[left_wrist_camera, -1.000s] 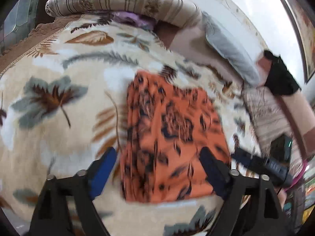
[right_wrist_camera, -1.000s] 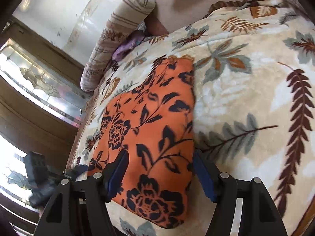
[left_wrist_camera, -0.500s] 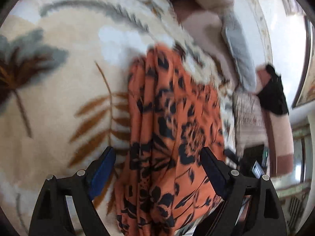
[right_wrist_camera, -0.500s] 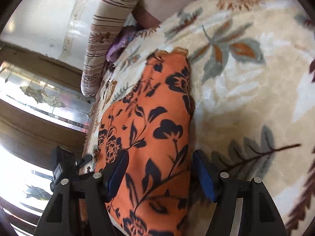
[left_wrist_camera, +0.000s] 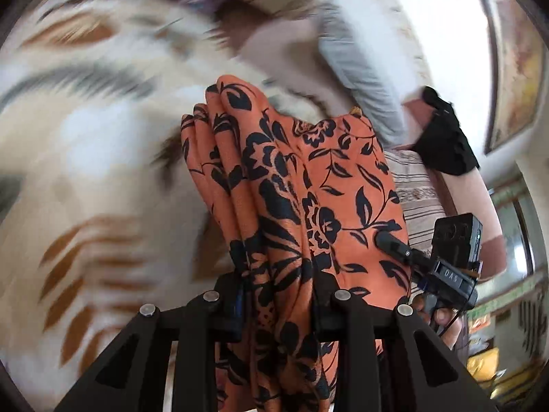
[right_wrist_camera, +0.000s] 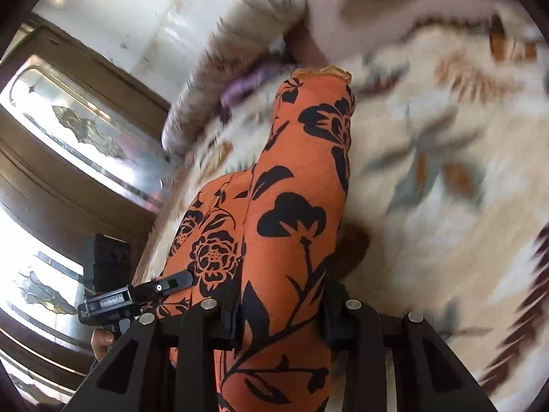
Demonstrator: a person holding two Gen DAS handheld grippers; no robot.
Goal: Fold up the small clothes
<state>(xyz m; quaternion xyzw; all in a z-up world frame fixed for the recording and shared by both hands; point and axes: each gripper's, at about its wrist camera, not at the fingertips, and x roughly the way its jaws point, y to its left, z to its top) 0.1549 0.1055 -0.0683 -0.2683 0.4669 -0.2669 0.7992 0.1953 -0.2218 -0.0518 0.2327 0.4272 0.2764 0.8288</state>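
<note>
An orange cloth with black flowers [left_wrist_camera: 308, 185] is folded into several layers. My left gripper [left_wrist_camera: 278, 312] is shut on its near left edge, the layers bunched between the jaws. My right gripper [right_wrist_camera: 279, 316] is shut on the same orange cloth [right_wrist_camera: 295, 206] at its near right edge. The cloth is raised off the leaf-patterned blanket [left_wrist_camera: 85, 158] and stretches away from both grippers. The right gripper's black body [left_wrist_camera: 442, 267] shows in the left wrist view beside the cloth. The left gripper's body [right_wrist_camera: 120, 295] shows in the right wrist view.
A striped bolster pillow [right_wrist_camera: 233, 72] and a grey pillow [left_wrist_camera: 357, 72] lie at the far end of the bed. A purple cloth [right_wrist_camera: 254, 79] sits by the bolster. A glass-panelled wooden cabinet [right_wrist_camera: 75, 127] stands at the left. A black cloth [left_wrist_camera: 446, 137] lies at the right.
Both grippers have closed on the orange cloth's near edge and lifted it off the blanket. Before, both were open around the cloth lying flat.
</note>
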